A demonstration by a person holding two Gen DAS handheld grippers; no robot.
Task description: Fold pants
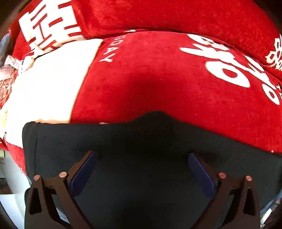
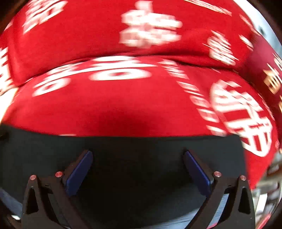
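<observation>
Dark pants (image 1: 123, 141) lie flat on the red printed blanket (image 1: 149, 79), near edge under both tools, likely spread for folding. Left gripper (image 1: 141, 158) and right gripper (image 2: 138, 156) hover with fingers wide apart, holding nothing, seemingly poised to pinch.

A home, by the look of it, likely a living room or bedroom: ahead of both sets of jaws lies a plush red cover (image 1: 158, 74) printed with large white characters and the letters "DAY", draped over a soft, cushioned surface. Beyond it rises a matching red cushion (image 1: 176, 15). Left of the left jaws a white panel (image 1: 52, 79) of the same cover shows, with crumpled pinkish cloth (image 1: 8, 68) at the far left edge. In the right view the red cover (image 2: 123, 105) is blurred
</observation>
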